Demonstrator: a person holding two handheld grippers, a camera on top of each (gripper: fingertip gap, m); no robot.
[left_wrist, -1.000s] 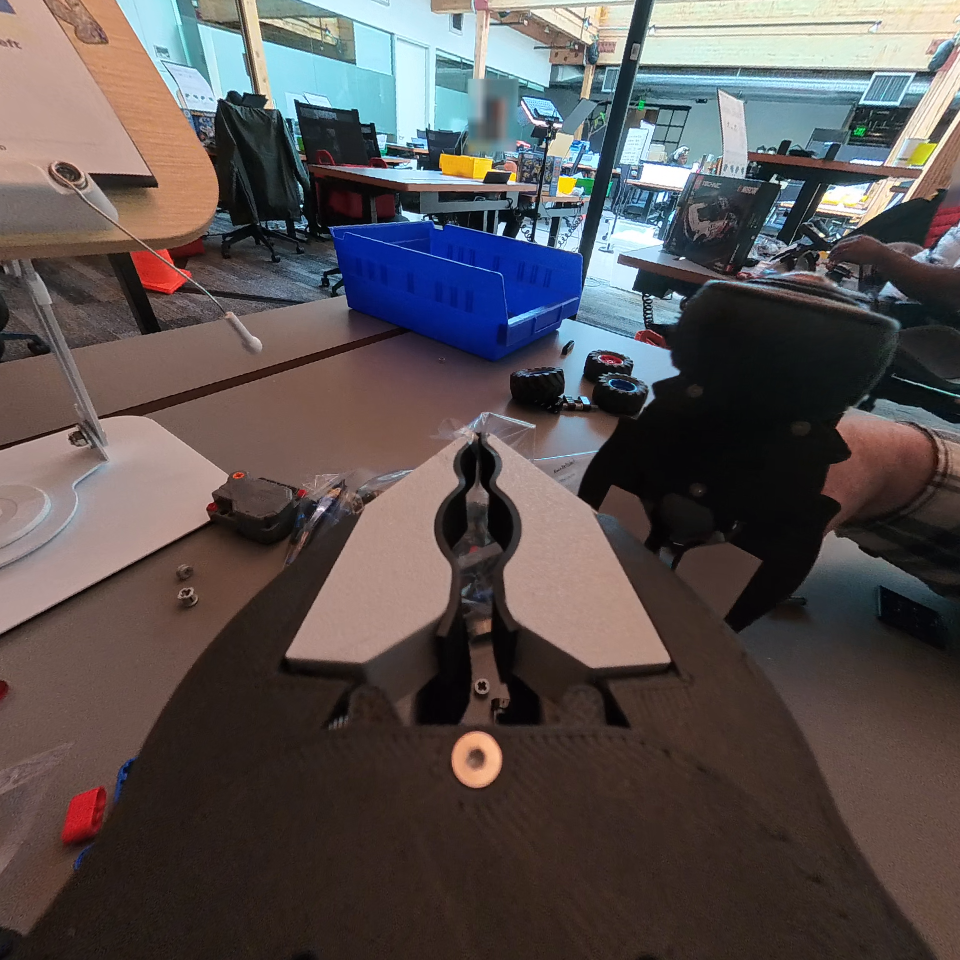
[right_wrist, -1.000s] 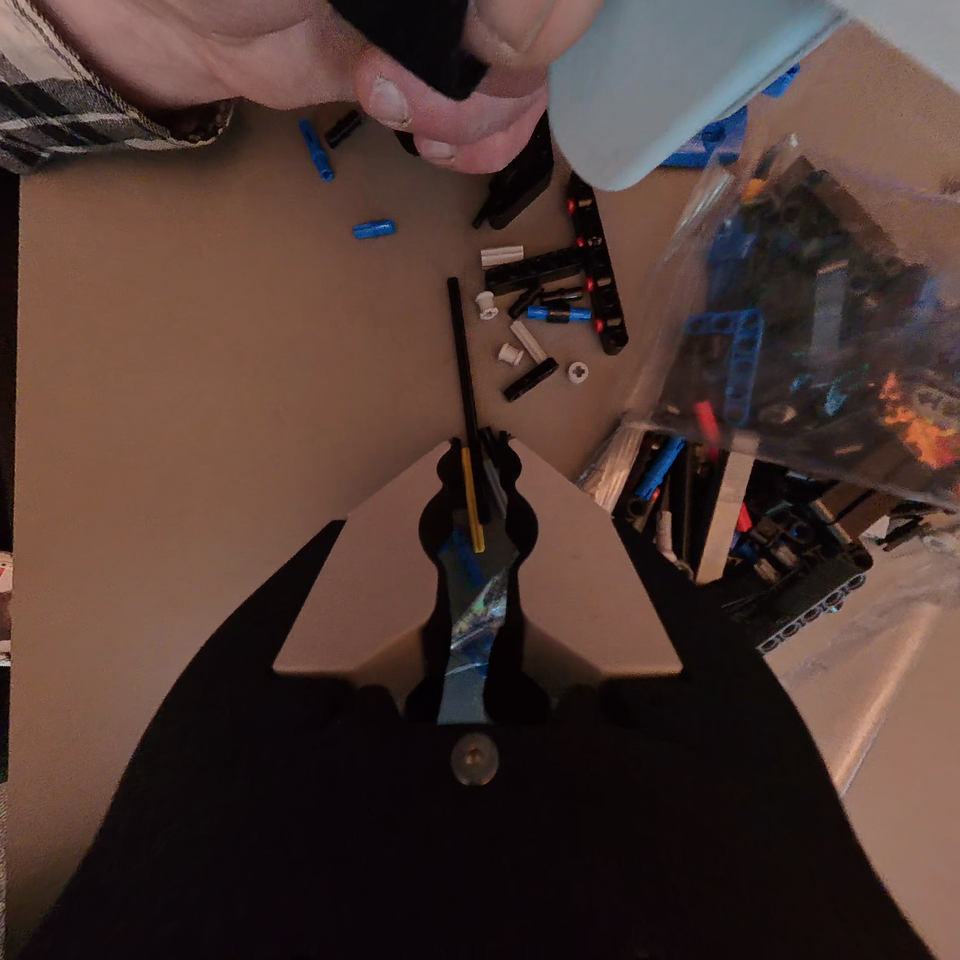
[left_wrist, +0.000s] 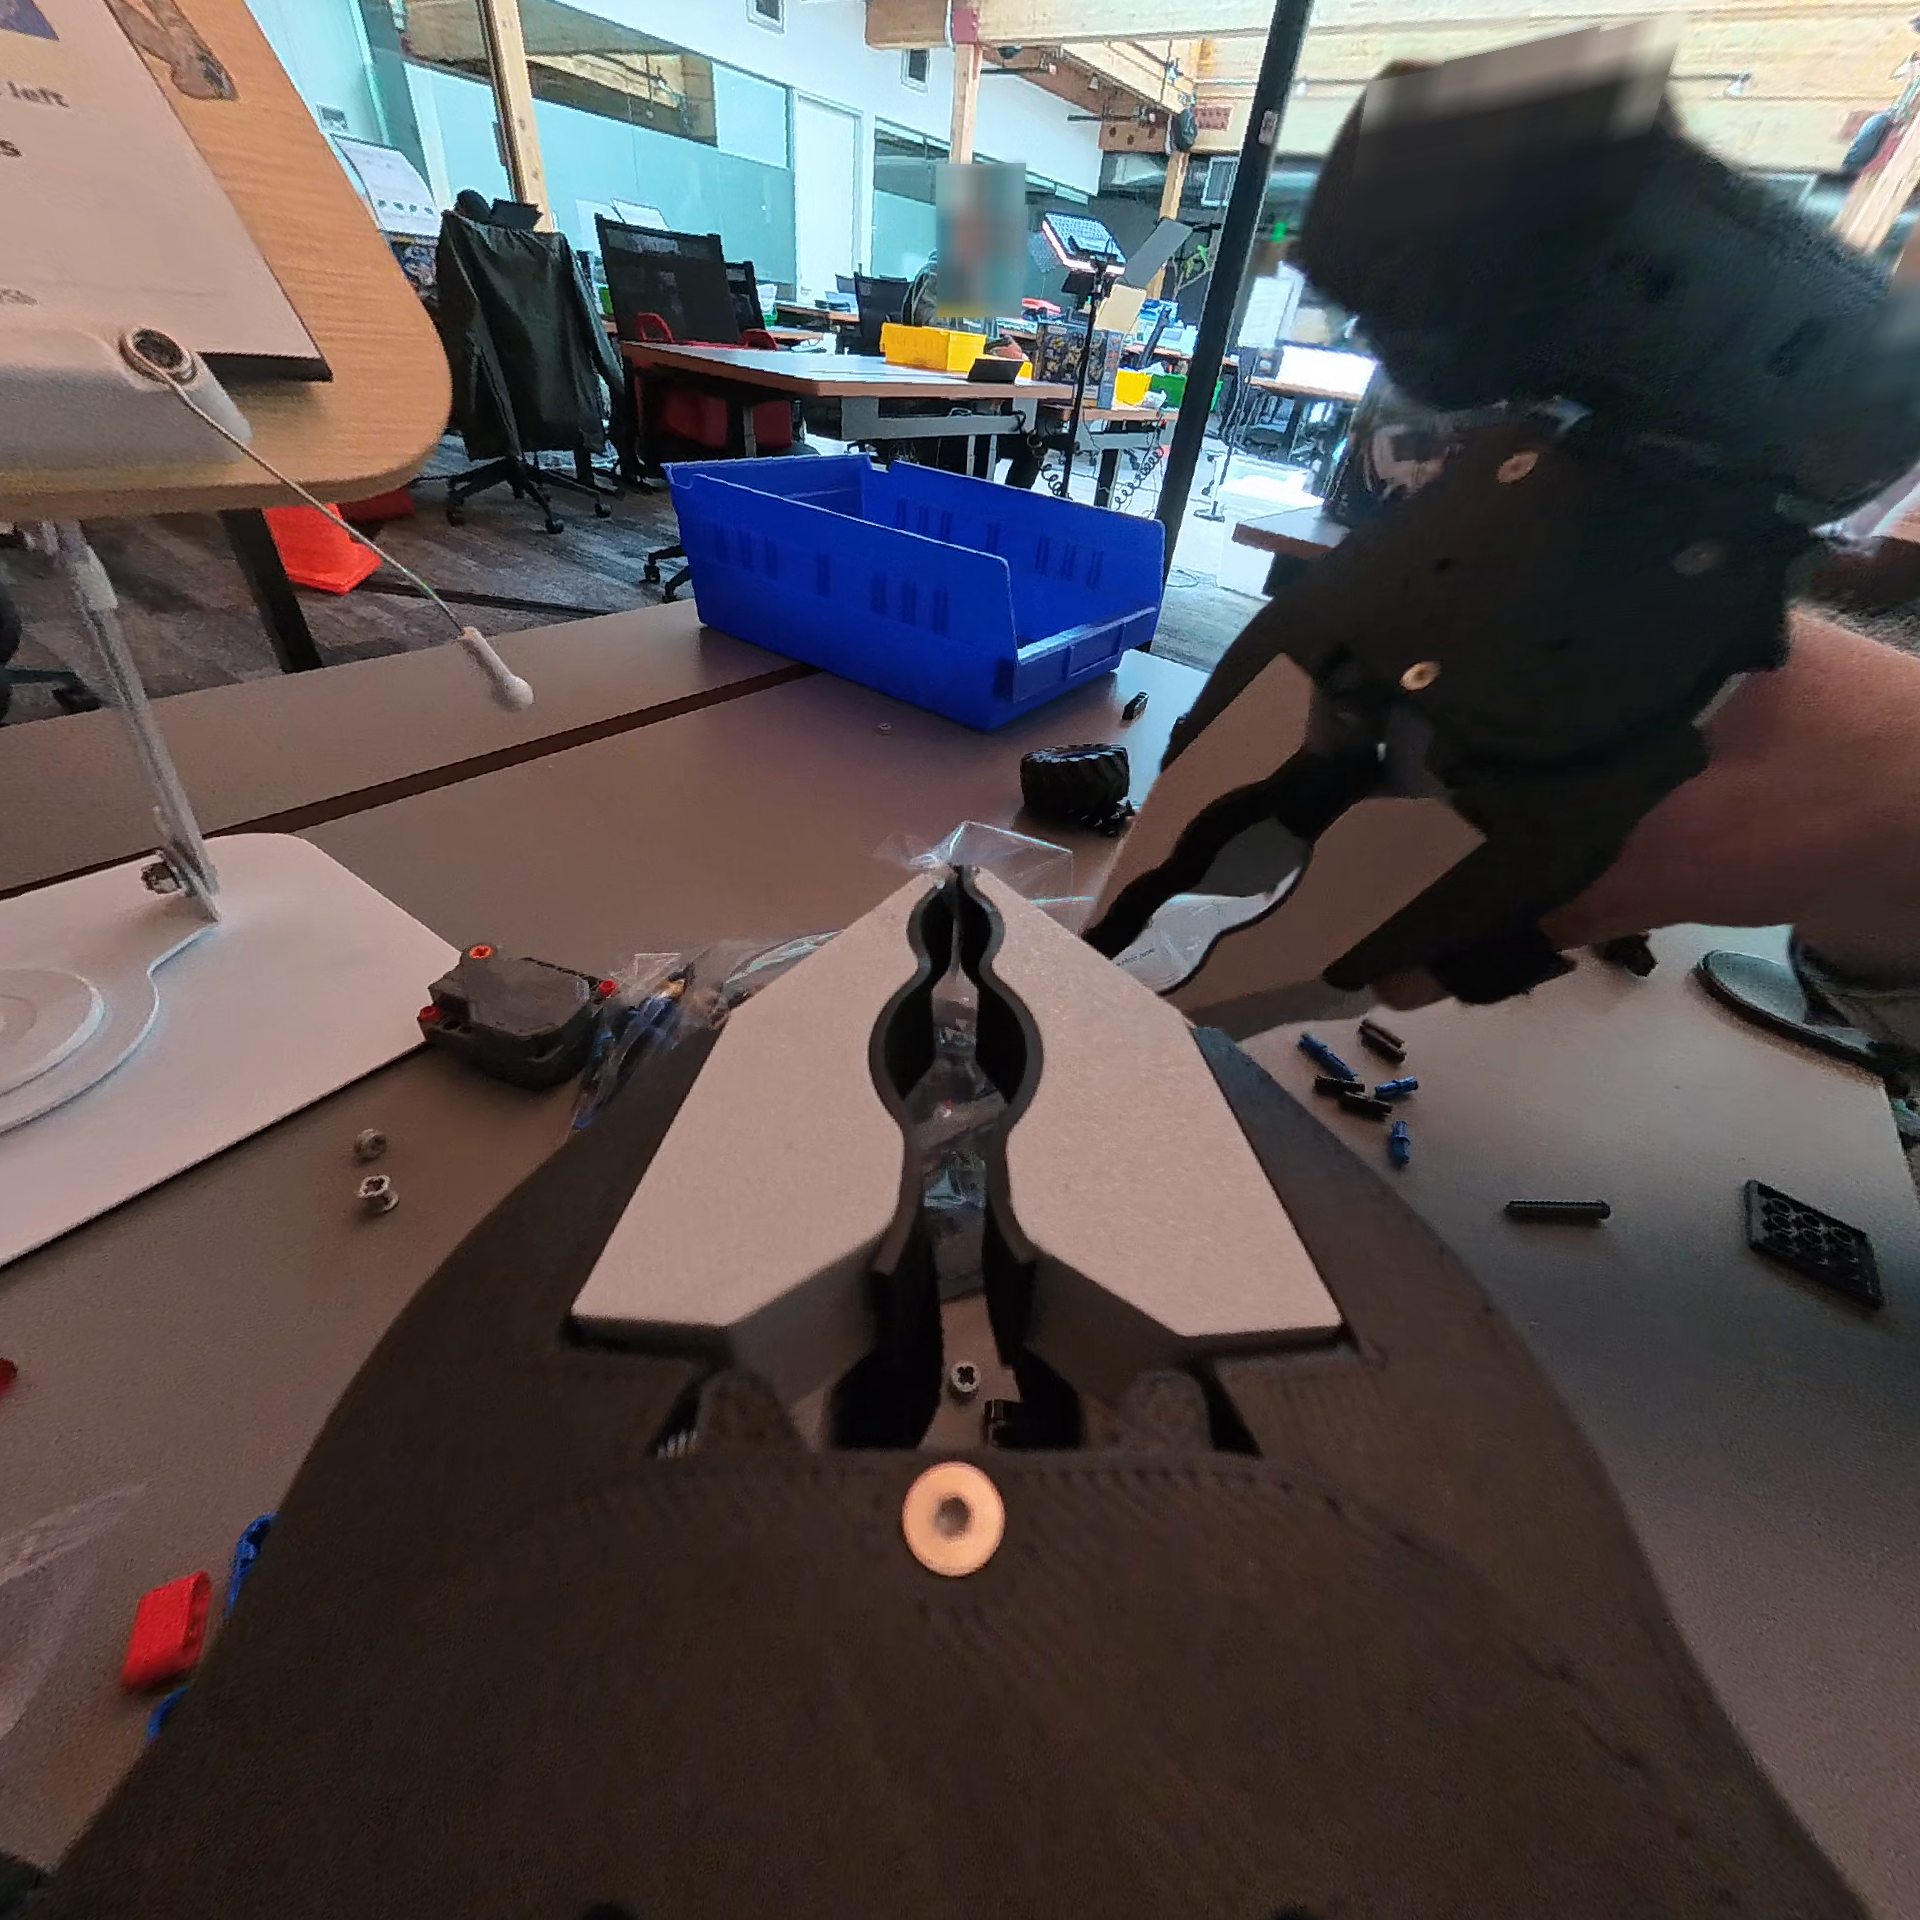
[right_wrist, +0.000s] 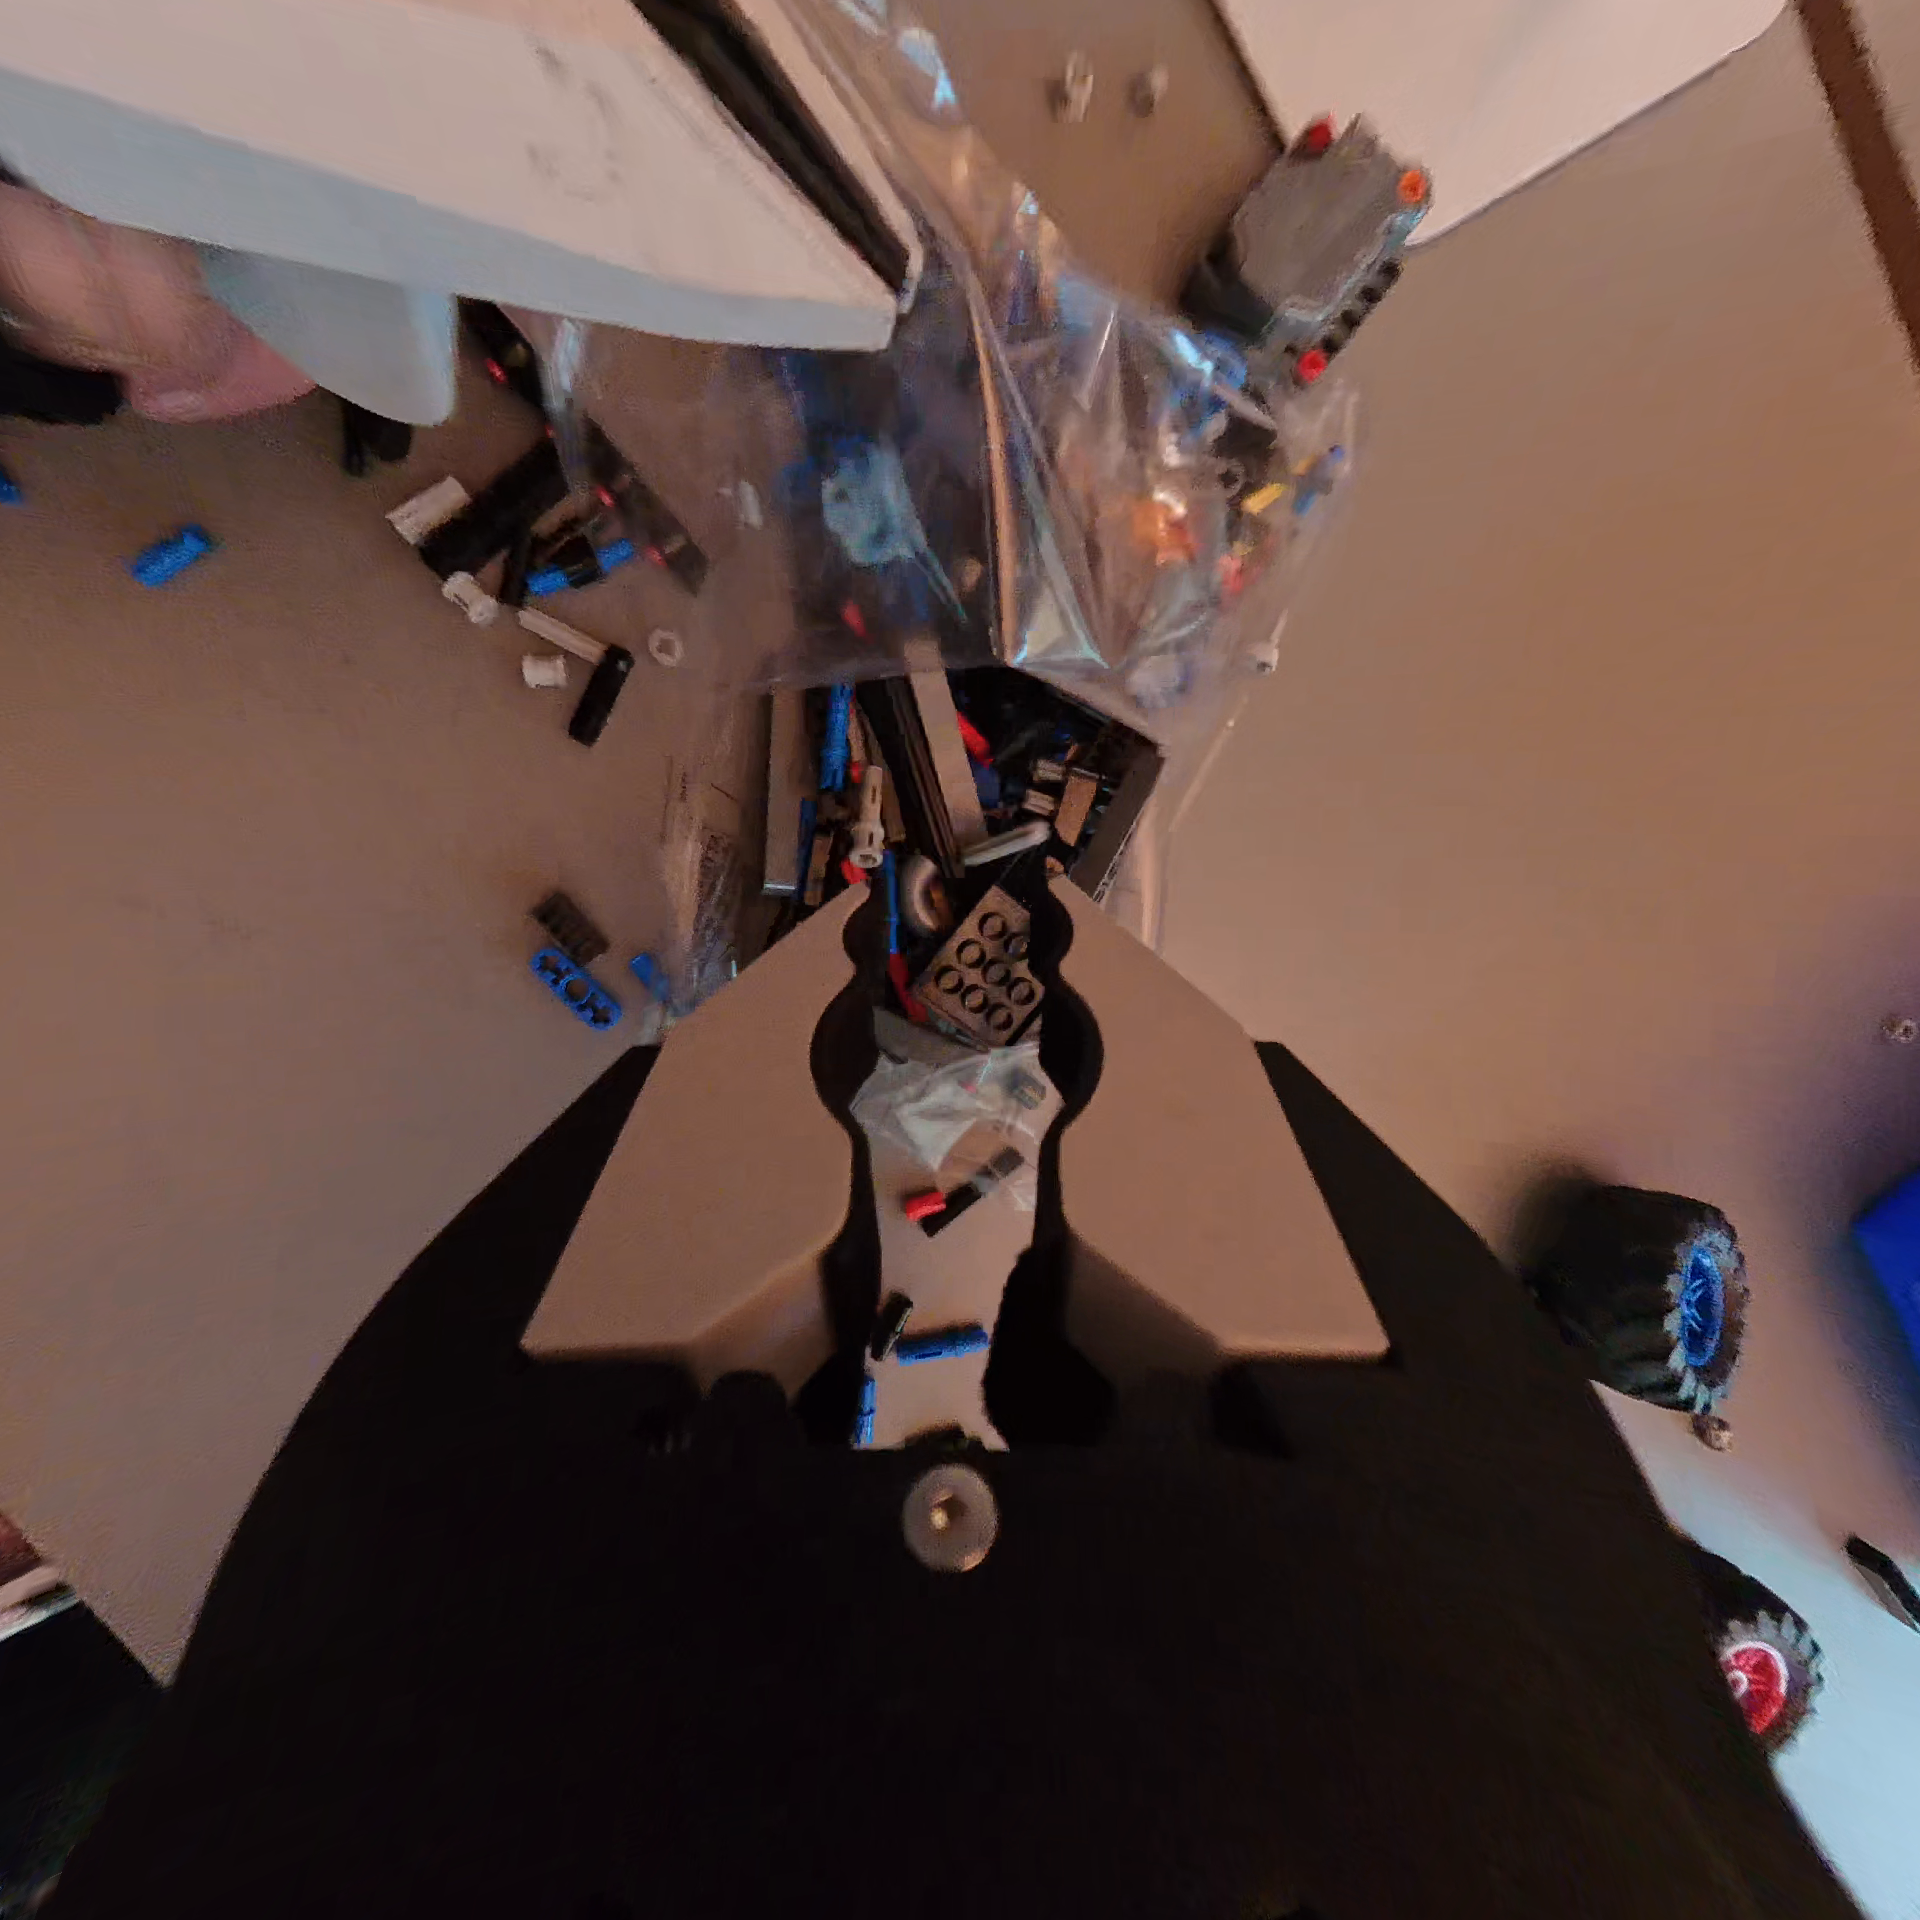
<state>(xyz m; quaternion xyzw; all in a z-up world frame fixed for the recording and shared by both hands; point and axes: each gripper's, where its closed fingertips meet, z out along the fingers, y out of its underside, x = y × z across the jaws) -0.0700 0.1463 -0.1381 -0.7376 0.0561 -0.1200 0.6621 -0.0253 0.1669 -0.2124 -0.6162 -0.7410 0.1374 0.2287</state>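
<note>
Left gripper (left_wrist: 958, 883) is clamped tight, tips pinching a crinkled corner of the clear bag (left_wrist: 997, 844), same grip as a second ago. The change is on the other side: the right gripper (right_wrist: 961, 894), which was closed a moment back with a thin yellow-and-black rod in its slot, now has its jaws spread about halfway and nothing between them. It has swung in over the bag and hangs just above it, tips pointing down at the heap inside.

The bag lies on the smooth grey table (left_wrist: 623, 790), glossy and wrinkled, packed with small hard plastic pieces: blue pins, black beams, white bushes. Through the right gripper's gap a black square plate (right_wrist: 982, 977) with nine round holes shows inside the bag.

Just left of the bag sits a boxy grey motor block (left_wrist: 514, 1013) with red and orange studs. Beyond the bag stands a knobbly black tyre (left_wrist: 1075, 779), and farther back a rigid blue bin (left_wrist: 914, 592). Right of the bag, loose pins (left_wrist: 1351, 1081) are scattered.
</note>
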